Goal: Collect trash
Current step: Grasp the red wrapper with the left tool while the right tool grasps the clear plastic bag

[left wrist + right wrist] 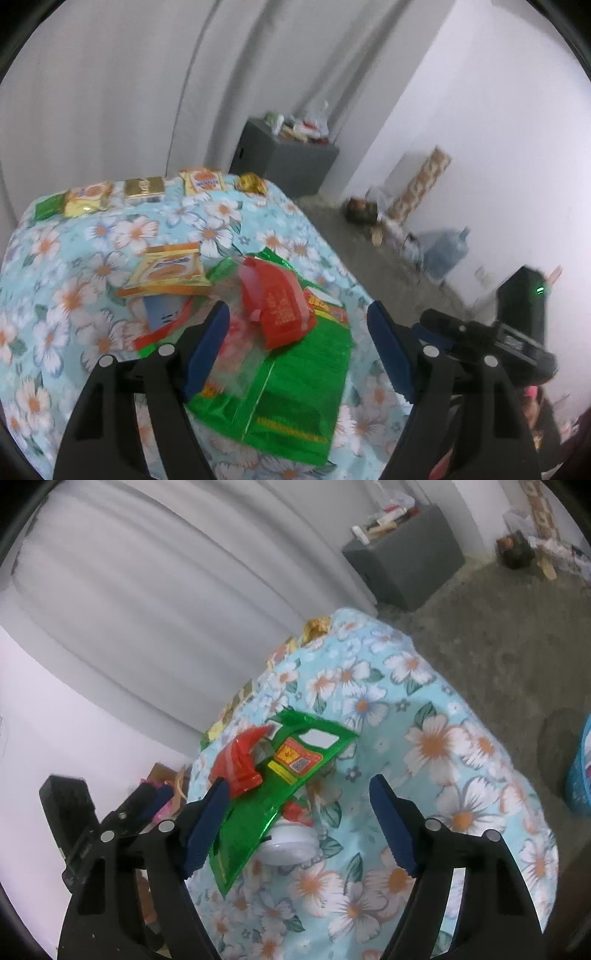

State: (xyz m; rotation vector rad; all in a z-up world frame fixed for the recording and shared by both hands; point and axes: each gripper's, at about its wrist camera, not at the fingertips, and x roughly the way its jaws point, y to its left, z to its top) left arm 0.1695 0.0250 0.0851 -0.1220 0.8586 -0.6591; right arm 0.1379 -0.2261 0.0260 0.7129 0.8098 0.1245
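Light blue tablecloth [92, 258] with white-and-orange flowers; shiny green wrapper [295, 387] at lower centre, red wrapper [277, 306] upon it

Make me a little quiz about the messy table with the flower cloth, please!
1. True or false: both the left gripper and the right gripper are open.
2. What colour is the crumpled wrapper lying on the big green bag?
3. Where is the white cup? A) partly under the green bag B) on the grey box C) on the floor

Key: 1 true; 2 red; 3 A
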